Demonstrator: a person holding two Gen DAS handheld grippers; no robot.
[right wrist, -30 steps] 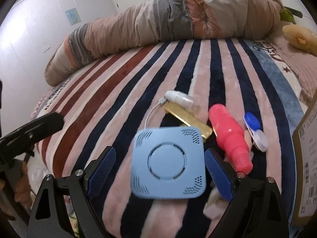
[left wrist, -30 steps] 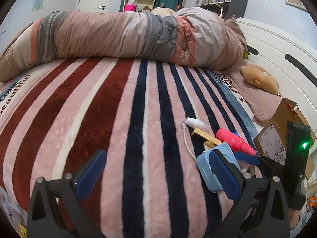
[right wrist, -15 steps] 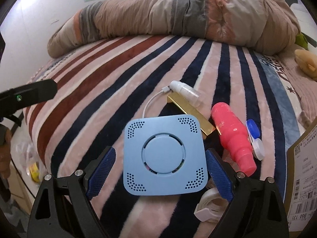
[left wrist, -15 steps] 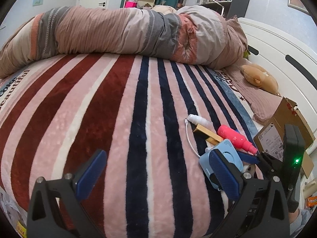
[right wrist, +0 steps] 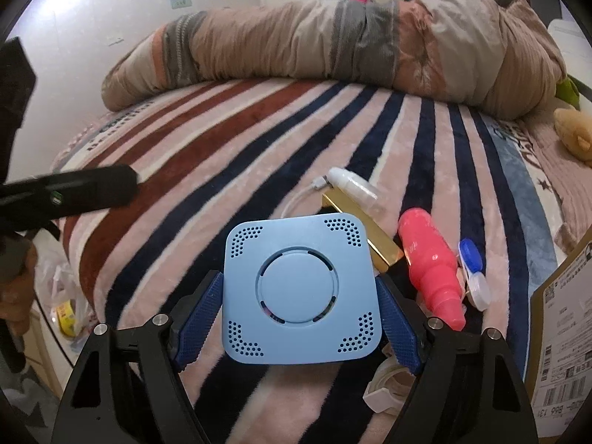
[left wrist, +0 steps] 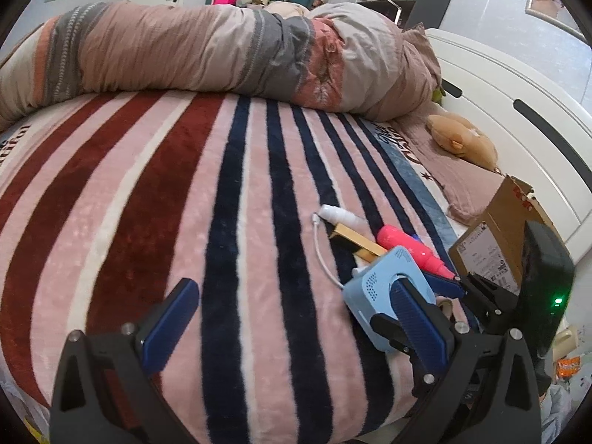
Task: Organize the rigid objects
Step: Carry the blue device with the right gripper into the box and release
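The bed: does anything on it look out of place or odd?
Yes. Hard items sit in a loose heap on the striped blanket: a blue square box between the closing right tongs, a pink bottle, a gold bar, a contact lens case. Nothing looks spilled or broken.

Bare striped blanket [left wrist: 155, 199] leftward; cardboard box [right wrist: 562, 340] and pink bottle [right wrist: 431, 262] crowding right.

On the bed [right wrist: 259, 140] a square box [right wrist: 299, 292] lies nearest, between the right gripper's [right wrist: 299, 318] jaws. Behind it lie a bar [right wrist: 384, 248] and small bottle [right wrist: 351, 183]; right of it a bigger bottle [right wrist: 431, 270], then perhaps a lens case [right wrist: 475, 277]. A carton [right wrist: 566, 333] stands far right.
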